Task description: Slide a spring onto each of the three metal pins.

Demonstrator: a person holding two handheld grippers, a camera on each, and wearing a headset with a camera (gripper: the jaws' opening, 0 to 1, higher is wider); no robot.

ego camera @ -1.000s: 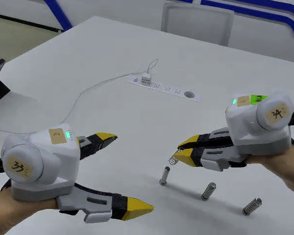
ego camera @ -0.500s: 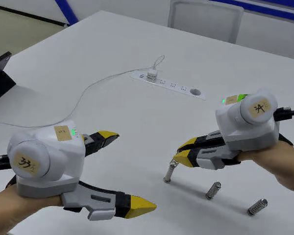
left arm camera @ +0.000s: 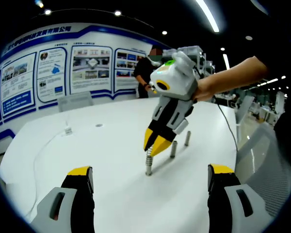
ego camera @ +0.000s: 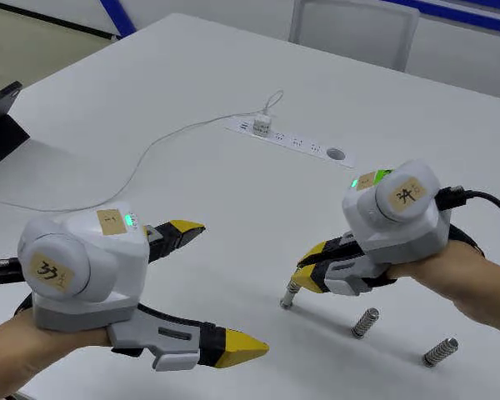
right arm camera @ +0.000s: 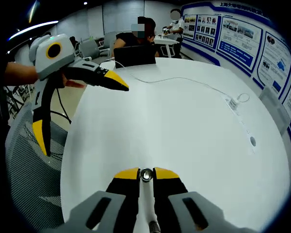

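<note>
The last spring [left arm camera: 149, 155] is being seated on its pin [ego camera: 289, 295] by the gripping right claw [ego camera: 303, 271]; release likely follows. The left claw [ego camera: 231, 285] is being held wide.

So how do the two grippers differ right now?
The left gripper is open wide and holds nothing; the right gripper is shut on a spring. The left gripper hovers off to the side; the right gripper points down onto a pin. Both have yellow tips.

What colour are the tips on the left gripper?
Yellow, with black behind them, on the left gripper; it shows best in the head view.
</note>
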